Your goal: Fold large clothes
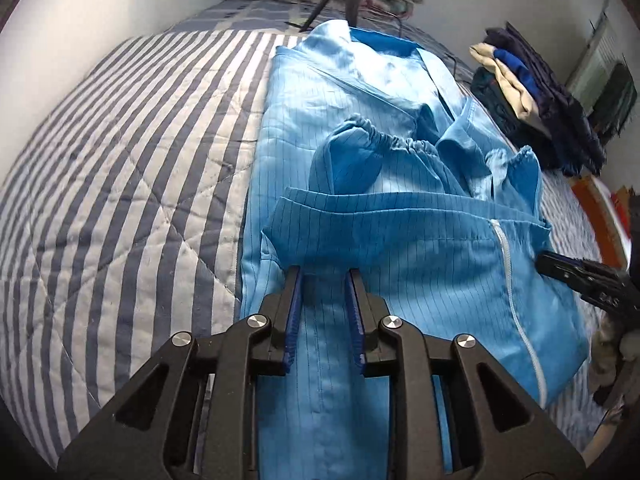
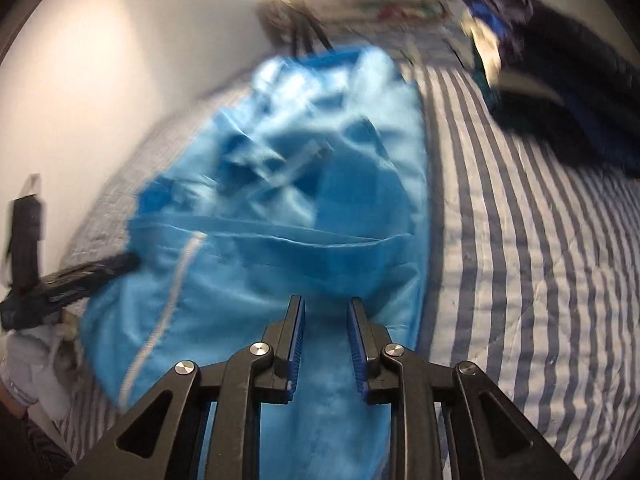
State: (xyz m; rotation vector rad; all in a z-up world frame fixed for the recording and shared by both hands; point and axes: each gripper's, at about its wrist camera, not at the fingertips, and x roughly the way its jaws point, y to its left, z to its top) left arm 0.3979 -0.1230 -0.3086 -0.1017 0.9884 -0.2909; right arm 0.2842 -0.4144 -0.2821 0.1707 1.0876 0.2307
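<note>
Meanwhile: Both Claws on the Blue Garment's Near Hem

Evidently the left gripper (image 1: 325, 270) and right gripper (image 2: 326, 299) each pinched the light-blue coat (image 1: 360, 128), thin, slick, pinstriped, zippered. Its long axis ran straight away from both across the striped quilt (image 1: 120, 160); elastic cuffs lay bunched mid-body.

One blue garment (image 1: 400, 208), two grippers (image 1: 325, 276).

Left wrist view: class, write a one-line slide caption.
Left claw grips the blue garment's folded hem on a striped quilt.
</note>
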